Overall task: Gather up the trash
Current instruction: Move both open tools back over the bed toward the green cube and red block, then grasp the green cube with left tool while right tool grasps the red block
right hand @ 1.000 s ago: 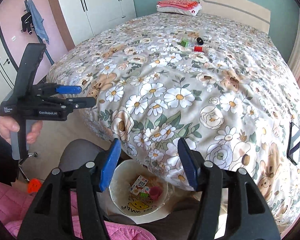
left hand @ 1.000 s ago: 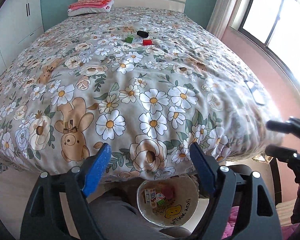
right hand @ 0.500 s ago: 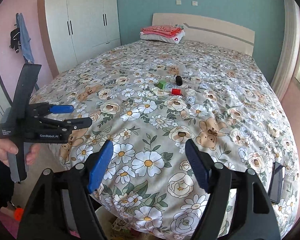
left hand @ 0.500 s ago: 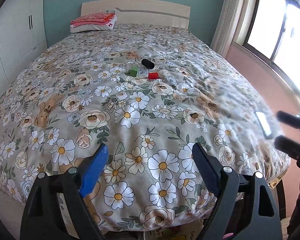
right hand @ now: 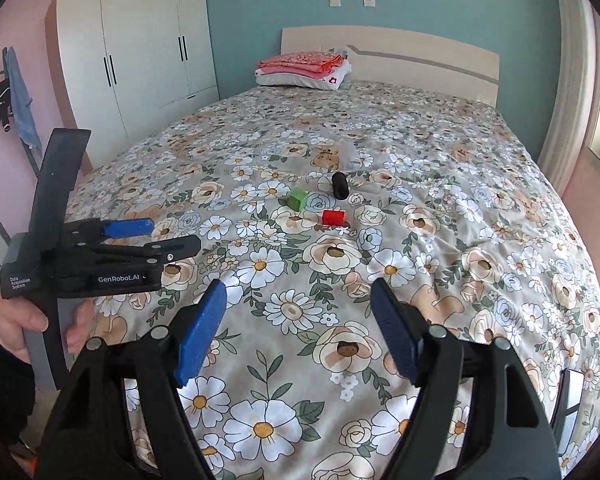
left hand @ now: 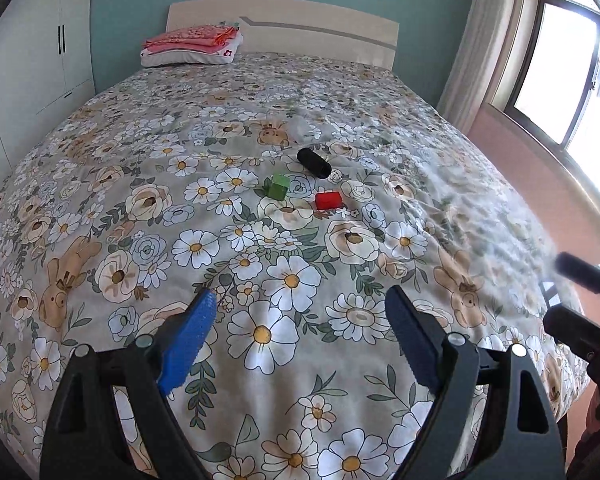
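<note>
Both grippers have swung up from the bin at the foot of the bed, now out of sight, and face the quilt [left hand: 340, 92]. Judged from this, one drop is done and the next pickup is starting. The left gripper [left hand: 300, 336] is open with nothing between its jaws; the right gripper [right hand: 300, 328] has widened since a second ago and is likewise empty. Three items lie mid-bed, well ahead of both: a green block [left hand: 279, 186], a red block [left hand: 329, 200] just beside it, and a black cylinder [left hand: 314, 163] lying on its side beyond them. All three look small and rigid.
</note>
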Tool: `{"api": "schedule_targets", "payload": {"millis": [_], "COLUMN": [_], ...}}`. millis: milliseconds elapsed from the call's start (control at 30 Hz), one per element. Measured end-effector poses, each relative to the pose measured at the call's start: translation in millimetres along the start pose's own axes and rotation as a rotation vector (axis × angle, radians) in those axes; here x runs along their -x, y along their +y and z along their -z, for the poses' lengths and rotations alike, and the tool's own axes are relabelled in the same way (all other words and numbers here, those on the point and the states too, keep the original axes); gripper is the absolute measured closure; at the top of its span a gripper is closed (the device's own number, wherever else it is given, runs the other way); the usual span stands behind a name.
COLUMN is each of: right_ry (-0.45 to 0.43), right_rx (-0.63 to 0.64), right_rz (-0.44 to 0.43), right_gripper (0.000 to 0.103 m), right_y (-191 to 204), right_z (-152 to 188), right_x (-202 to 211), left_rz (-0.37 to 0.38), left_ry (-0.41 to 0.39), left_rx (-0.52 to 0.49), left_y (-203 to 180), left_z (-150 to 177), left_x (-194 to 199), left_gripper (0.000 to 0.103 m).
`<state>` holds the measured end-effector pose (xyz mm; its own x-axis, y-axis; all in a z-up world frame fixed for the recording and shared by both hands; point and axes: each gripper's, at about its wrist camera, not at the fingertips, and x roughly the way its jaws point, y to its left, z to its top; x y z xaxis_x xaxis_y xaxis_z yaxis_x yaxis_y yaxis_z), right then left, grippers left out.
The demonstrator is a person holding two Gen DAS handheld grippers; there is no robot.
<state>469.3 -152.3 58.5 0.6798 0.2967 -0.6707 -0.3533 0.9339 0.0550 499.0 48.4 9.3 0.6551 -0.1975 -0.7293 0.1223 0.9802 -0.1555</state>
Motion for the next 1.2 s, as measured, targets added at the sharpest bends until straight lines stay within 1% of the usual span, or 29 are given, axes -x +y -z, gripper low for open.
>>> {"api": "schedule_targets", "payload": {"millis": [167, 233, 300, 567, 667, 833, 867, 900, 967, 1033, 1067, 1100, 1133, 1167, 1200], "right_ry": [0.01, 0.026, 0.047, 0.131, 0.144, 0.165, 0.17, 0.176, 0.186, 0.194, 0.192, 0.186, 0.179, 0.178, 0.177], "right_rx": [-0.018, -0.037, -0.061, -0.099, -0.101, -0.122, -0.13, -0.14, -0.154, -0.187, -0.205, -0.215, -0.218, -0.22, -0.222], "right_rz": [0.027, 0.024, 0.019, 0.021, 0.045, 0.087, 0.094, 0.094, 0.096, 0.08, 0.07, 0.067, 0.067, 0.069, 0.074], "right_gripper": [0.029, 0.029, 0.029, 0.029, 0.029, 0.029, 0.029, 0.029, 0.029, 0.029, 0.029, 0.029, 0.03, 0.034, 0.037], "right_y": [-9, -15, -20, -33, -35, -46, -50, -53, -58, -63, -66, -67, -68, -68, -68], "right_z": [-21, -27, -31, -40, -44, -51, -51, -51, -51, -51, -52, -53, -54, -55, -57], "right_x": [-49, -72, -97, -203, -239, -295, -305, -315, -331, -343, -347, -350, -352, -355, -357], "left_rz": [0.005, 0.005, -0.004, -0.019, -0.027, -0.016, -0.018, -0.014, -0.001, 0.0, 0.002, 0.003, 0.002, -0.001, -0.008], "left_ry": [0.032, 0.043, 0.053, 0.053, 0.049, 0.036, 0.037, 0.042, 0.054, 0.055, 0.051, 0.047, 0.048, 0.056, 0.064], "left_rx": [0.059, 0.088, 0.094, 0.06, 0.03, -0.006, -0.012, -0.013, -0.003, 0.0, -0.003, -0.006, -0.007, -0.001, 0.013], "left_y": [16, 24, 28, 33, 33, 34, 34, 35, 39, 41, 41, 41, 40, 40, 41], "left_z": [-26, -34, -43, -76, -83, -92, -93, -94, -97, -98, -99, -99, -100, -100, -100], "left_x": [-52, -74, -96, -175, -201, -236, -243, -249, -261, -269, -272, -273, -276, -278, -281], "left_gripper": [0.015, 0.015, 0.015, 0.015, 0.015, 0.016, 0.017, 0.023, 0.031, 0.035, 0.04, 0.047, 0.05, 0.055, 0.063]}}
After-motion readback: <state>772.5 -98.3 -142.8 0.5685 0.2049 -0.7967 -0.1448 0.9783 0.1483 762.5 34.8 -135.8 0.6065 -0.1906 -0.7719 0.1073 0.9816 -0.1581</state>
